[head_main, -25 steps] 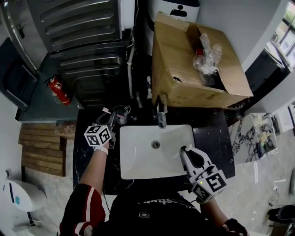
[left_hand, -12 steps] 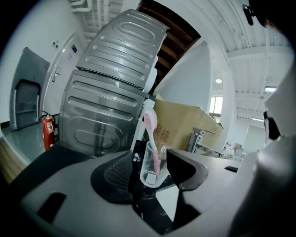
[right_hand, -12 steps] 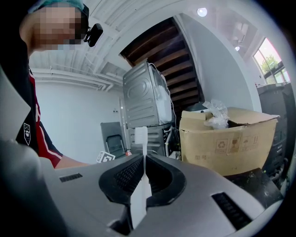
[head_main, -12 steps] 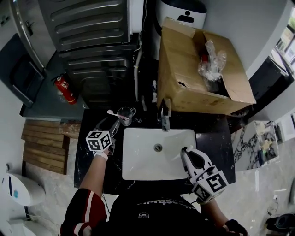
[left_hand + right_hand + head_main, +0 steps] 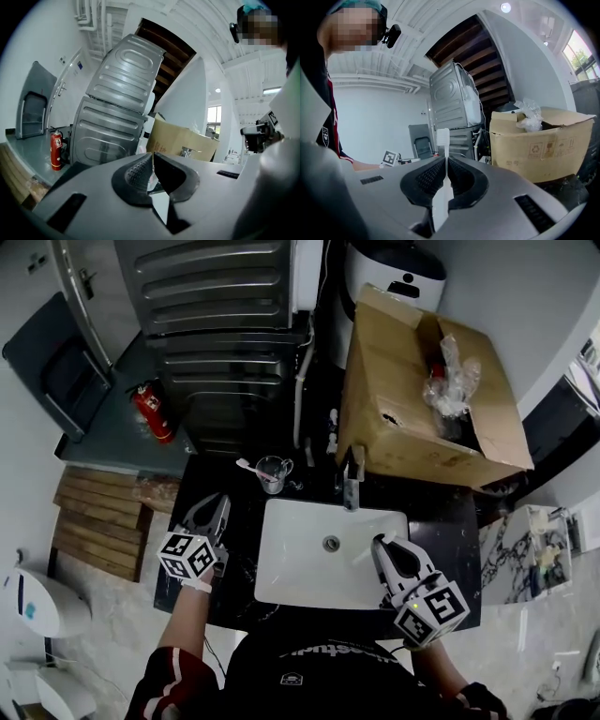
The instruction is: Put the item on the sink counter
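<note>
While my right gripper [image 5: 382,542] pinches the white toothbrush [image 5: 442,140], its length running along the jaws over the basin's [image 5: 300,563] front right corner, the sink counter's [image 5: 439,521] bare right edge lies just beside; my left gripper [image 5: 215,503], jaws just closed on nothing, sits farther off.

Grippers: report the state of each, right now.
Left gripper: shut, jaws just closed, nothing between them.
Right gripper: shut on a white toothbrush.
</note>
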Demonstrator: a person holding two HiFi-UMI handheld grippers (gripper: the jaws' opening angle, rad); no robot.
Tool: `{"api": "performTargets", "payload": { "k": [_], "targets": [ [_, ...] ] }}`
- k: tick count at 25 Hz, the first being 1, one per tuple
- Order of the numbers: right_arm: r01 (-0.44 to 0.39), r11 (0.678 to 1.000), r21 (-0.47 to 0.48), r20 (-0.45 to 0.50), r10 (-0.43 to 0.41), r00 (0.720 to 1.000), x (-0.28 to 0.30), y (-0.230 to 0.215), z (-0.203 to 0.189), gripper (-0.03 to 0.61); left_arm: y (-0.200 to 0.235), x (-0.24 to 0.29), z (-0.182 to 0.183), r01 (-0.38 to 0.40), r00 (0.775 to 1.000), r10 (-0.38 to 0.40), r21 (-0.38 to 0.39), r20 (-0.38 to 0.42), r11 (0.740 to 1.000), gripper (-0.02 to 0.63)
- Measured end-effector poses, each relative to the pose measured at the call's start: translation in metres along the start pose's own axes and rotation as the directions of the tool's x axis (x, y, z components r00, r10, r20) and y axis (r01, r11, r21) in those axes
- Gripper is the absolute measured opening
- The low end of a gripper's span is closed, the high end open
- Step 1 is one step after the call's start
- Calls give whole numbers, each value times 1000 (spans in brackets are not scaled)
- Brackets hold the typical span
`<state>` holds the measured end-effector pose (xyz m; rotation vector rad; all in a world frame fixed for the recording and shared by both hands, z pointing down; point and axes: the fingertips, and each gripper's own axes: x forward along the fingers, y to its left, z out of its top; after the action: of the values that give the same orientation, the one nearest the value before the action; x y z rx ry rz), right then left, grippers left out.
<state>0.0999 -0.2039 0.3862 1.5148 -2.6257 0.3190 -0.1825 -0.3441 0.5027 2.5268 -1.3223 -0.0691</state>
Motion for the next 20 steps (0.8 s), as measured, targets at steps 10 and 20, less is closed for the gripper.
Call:
{"api": "performTargets", "payload": {
  "k": [10,20],
  "targets": [
    [-102,993,-54,-1,102,995,51,7,8,44,-85,-75,0,88,996,-90,95,17,992,21],
    [-215,907,-361,61,253,965,148,43,33,44,-69,-115,3,24,999,-27,76,41,997,21]
  ]
}}
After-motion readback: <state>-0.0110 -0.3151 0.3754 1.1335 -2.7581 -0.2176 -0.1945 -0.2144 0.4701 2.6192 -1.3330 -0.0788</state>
